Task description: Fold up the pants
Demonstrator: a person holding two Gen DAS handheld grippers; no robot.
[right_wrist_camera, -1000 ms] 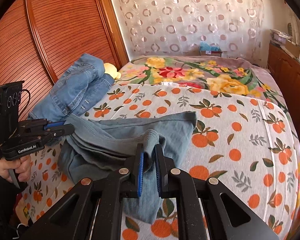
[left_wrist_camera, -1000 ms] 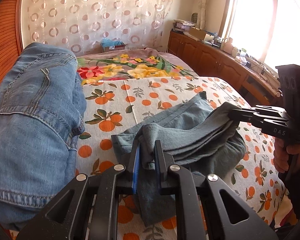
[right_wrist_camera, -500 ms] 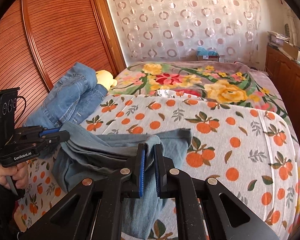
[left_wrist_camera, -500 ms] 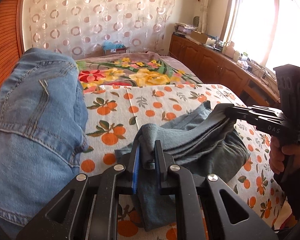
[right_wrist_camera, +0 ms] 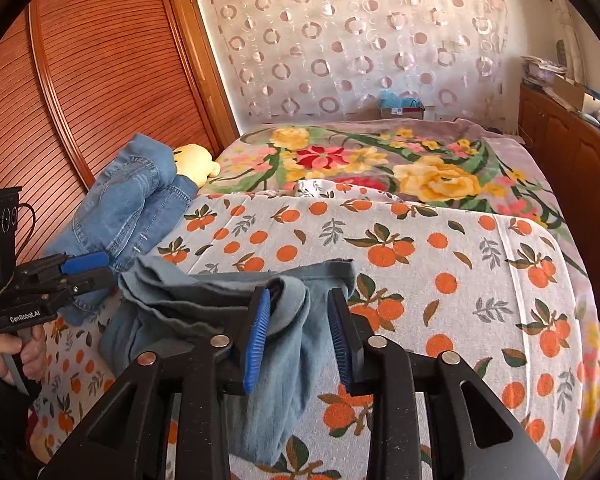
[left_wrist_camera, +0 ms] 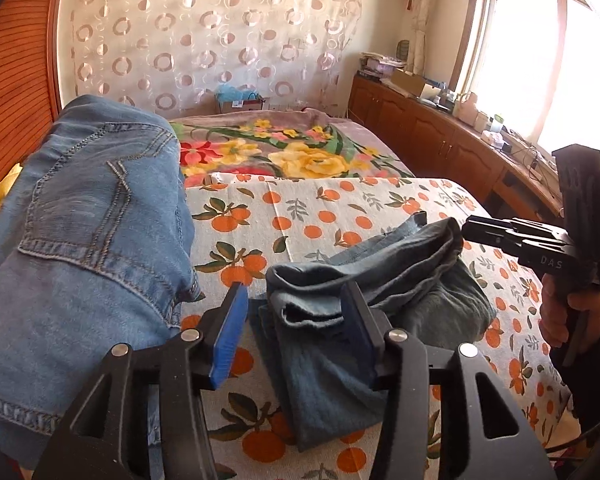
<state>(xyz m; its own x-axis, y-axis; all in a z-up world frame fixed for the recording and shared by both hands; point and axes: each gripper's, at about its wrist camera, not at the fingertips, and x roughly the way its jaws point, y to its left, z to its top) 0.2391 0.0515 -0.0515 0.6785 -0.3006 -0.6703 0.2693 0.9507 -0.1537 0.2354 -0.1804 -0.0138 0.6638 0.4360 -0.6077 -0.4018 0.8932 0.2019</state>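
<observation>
Your left gripper (left_wrist_camera: 296, 316) has its jaws opening, about half wide, with one folded end of the pants (left_wrist_camera: 372, 300) lying between them; the right pad sits against the cloth and the left pad (left_wrist_camera: 228, 336) stands clear of it, so nothing is pinched. Your right gripper (right_wrist_camera: 298, 328) is the same: jaws opening, fairly narrow, the other bunched end of the pants (right_wrist_camera: 288, 308) between them. That cloth leans on the left pad (right_wrist_camera: 258, 332), with a gap at the other.

The pants are grey-blue and lie in a loose, layered fold on the bed (right_wrist_camera: 440, 280), on the orange-print sheet, near its front edge. One end droops toward you over the sheet in each wrist view.

In the left view your right hand (left_wrist_camera: 572, 312) grips its handle at the far right, its gripper tips just at the pants' edge. In the right view your left hand (right_wrist_camera: 16, 356) is low at the left.

A pile of blue jeans (left_wrist_camera: 88, 240) lies just left of the pants, apart from them, with a yellow plush toy (right_wrist_camera: 194, 162) behind. A floral blanket (right_wrist_camera: 380, 160) covers the far half of the bed.
</observation>
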